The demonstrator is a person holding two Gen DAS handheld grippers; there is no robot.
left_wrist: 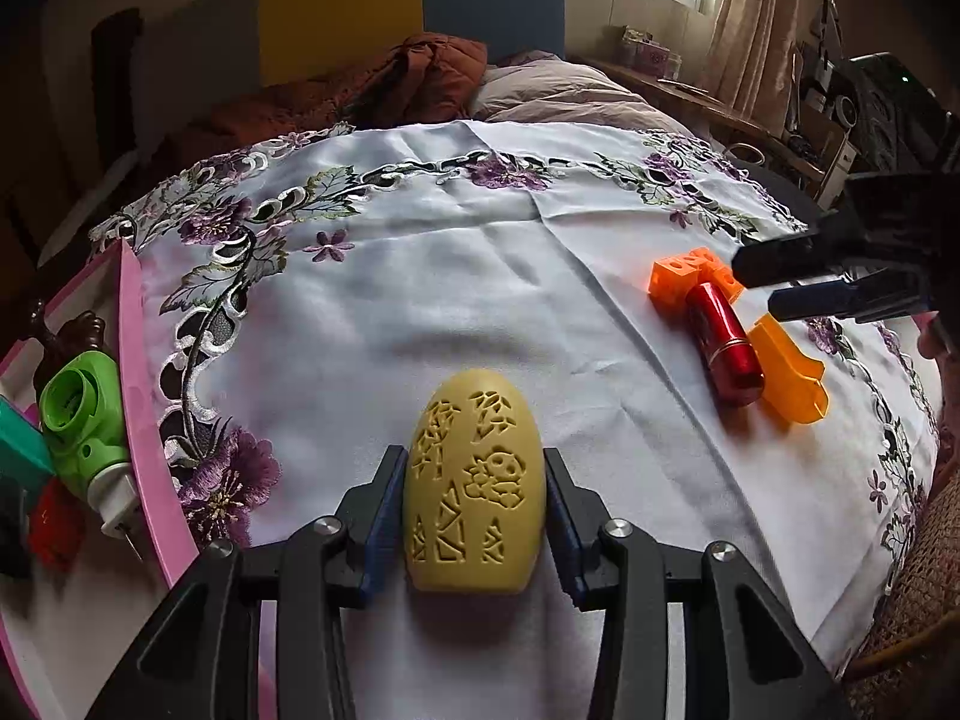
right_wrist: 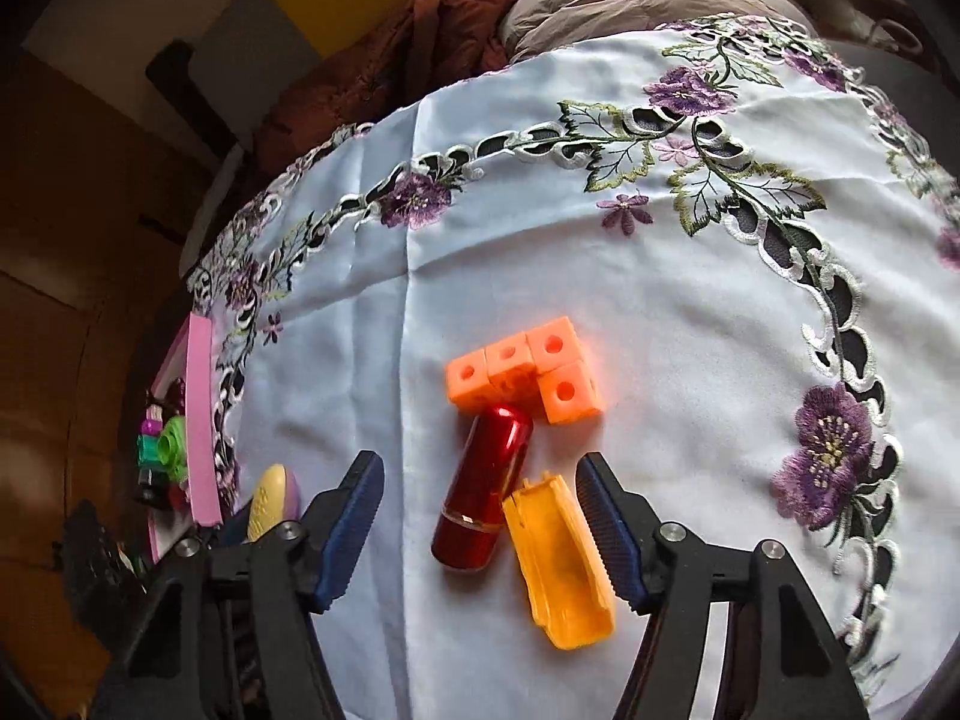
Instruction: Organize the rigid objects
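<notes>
Left wrist view: left gripper low in the centre of the frame, blue pads pressed against both sides of a yellow carved egg-shaped piece, which stands up between them over the white embroidered tablecloth. At the left edge, a pink tray with a green plastic toy, a teal piece and a red piece inside; further contents too dark to tell. At the right of the frame, an orange block piece, a red metallic cylinder and an orange plastic cover lying in a cluster on the cloth, cylinder touching the block at its upper end and just beside the cover. Right gripper reaching in from the right edge, fingertips above the cluster near the block. Behind the cloth, a bed with brown and grey bedding and a yellow-and-blue headboard. Right wrist view: right gripper with jaws apart, straddling the red metallic cylinder and the orange plastic cover; right pad close to the cover's edge, contact not clear; left pad well clear of the cylinder. Orange block piece just above, an L of four cubes with round holes, touching the cylinder's rounded end. Yellow carved egg-shaped piece and pink tray at the lower left.
</notes>
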